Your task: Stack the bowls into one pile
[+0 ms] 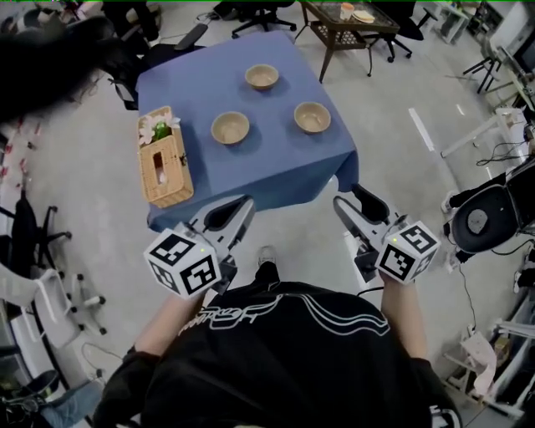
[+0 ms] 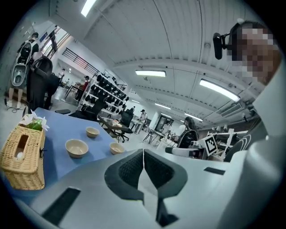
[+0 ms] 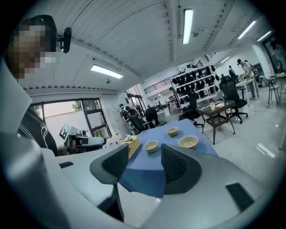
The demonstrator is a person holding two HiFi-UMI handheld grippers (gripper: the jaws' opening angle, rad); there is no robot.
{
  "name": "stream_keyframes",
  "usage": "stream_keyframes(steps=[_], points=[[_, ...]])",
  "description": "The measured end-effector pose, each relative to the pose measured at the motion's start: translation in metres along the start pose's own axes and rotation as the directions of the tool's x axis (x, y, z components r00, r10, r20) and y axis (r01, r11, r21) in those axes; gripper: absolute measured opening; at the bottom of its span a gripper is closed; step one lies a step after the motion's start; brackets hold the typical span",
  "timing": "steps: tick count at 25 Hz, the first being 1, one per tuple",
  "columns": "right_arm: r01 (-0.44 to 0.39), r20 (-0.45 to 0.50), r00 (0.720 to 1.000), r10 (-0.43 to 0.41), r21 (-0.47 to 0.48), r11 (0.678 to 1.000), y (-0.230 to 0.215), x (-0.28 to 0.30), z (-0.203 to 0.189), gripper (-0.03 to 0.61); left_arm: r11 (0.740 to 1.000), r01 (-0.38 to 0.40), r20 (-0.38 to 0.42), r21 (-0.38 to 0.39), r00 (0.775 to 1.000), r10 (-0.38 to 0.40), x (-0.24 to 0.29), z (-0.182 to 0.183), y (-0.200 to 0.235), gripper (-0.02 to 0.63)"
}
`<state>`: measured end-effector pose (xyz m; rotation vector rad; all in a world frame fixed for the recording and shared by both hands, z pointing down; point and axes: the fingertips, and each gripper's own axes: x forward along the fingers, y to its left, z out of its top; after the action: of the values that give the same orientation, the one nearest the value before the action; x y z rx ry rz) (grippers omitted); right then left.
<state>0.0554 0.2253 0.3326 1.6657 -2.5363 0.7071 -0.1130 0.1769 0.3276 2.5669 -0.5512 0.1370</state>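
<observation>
Three tan bowls stand apart on the blue tablecloth (image 1: 276, 167): a far bowl (image 1: 262, 77) (image 2: 92, 131) (image 3: 172, 131), a near left bowl (image 1: 230, 128) (image 2: 76, 147) (image 3: 150, 146) and a right bowl (image 1: 312, 117) (image 2: 117, 148) (image 3: 188, 142). All look empty. My left gripper (image 1: 247, 201) (image 2: 143, 154) hangs just short of the table's near edge, its pads pressed together with nothing between them. My right gripper (image 1: 349, 197) (image 3: 145, 163) hovers off the near right corner, its jaws apart and empty. Neither touches a bowl.
A wicker tissue box (image 1: 165, 157) (image 2: 23, 156) with a green item on top sits at the table's left edge. Behind the table stands a dark coffee table (image 1: 347, 21). Office chairs (image 1: 476, 219) and gear ring the floor around it.
</observation>
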Motion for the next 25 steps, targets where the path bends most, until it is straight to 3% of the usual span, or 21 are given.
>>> stream_keyframes(steps=[13,25], points=[[0.081,-0.03,0.996,-0.079,0.073,0.994,-0.105,0.114,0.031,0.23,1.0,0.01,-0.073,0.018,0.997,-0.009,0.106,0.045,0.119,0.028],[0.15,-0.075,0.987,-0.143,0.101,0.983,-0.168,0.145,0.029,0.23,0.999,-0.011,-0.107,0.033,0.994,0.015,0.159,0.052,0.158,0.028]])
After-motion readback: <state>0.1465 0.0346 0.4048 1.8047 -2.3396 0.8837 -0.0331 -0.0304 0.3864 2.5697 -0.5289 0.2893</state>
